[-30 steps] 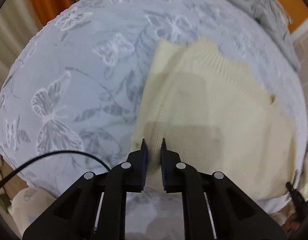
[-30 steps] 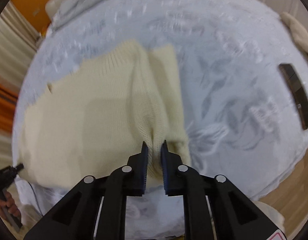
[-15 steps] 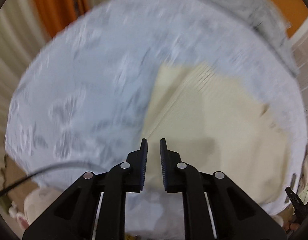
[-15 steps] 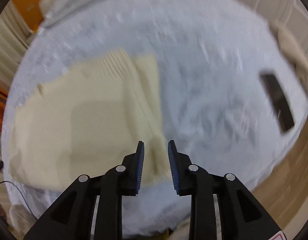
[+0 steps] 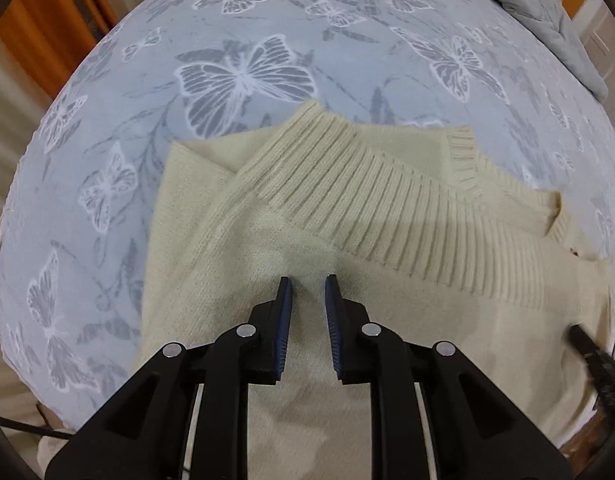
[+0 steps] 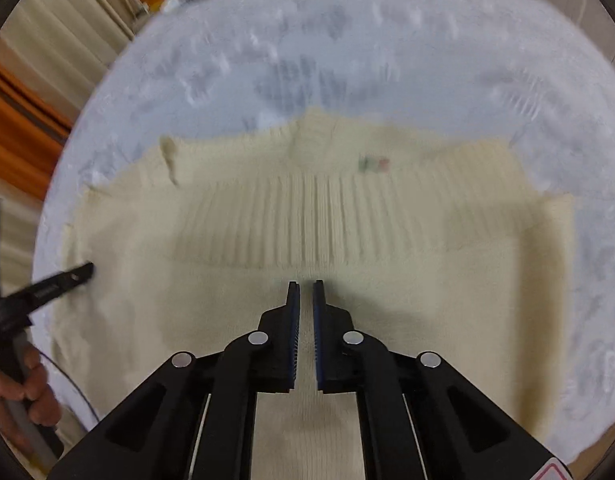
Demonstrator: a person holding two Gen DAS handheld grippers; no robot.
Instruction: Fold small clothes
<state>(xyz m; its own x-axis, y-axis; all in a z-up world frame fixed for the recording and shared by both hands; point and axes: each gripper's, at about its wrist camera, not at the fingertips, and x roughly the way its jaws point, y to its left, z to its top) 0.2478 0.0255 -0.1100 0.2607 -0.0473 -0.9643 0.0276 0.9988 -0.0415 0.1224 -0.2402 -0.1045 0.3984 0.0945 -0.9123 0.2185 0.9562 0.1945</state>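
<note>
— Two grippers in view; what do we record for each?

— We note the left gripper [image 5: 308,280] poised above the cream knitted sweater [image 5: 387,280], its jaws spread with a clear gap and nothing between them. The right gripper [image 6: 306,284] also sits over the sweater [image 6: 307,220]; we see its jaws drawn close with a narrow slit between the blue pads [image 6: 293,320]. Whether any knit is pinched there, we cannot tell; the right wrist view is blurred.

— Where does the garment lie?

— We find it spread on the pale blue bedspread with the butterfly print [image 5: 243,80], lying near the bed's closer edge. A ribbed band [image 5: 367,184] is folded over and runs diagonally across the top of the plain knit. We see a ribbed edge [image 5: 461,156] at the upper right, and beyond it a curved ribbed trim [image 5: 559,220].

— Anything else to enter?

— We log a grey quilt [image 5: 547,20] bunched at the far corner of the bed, and orange curtains [image 5: 39,40] to the left. In the right wrist view, the left gripper [image 6: 83,270] enters from the left, its tip over the sweater's edge, gripped by the person's left hand [image 6: 23,392]. A small green and red mark [image 6: 373,164] shows on the knit, too blurred to identify.
</note>
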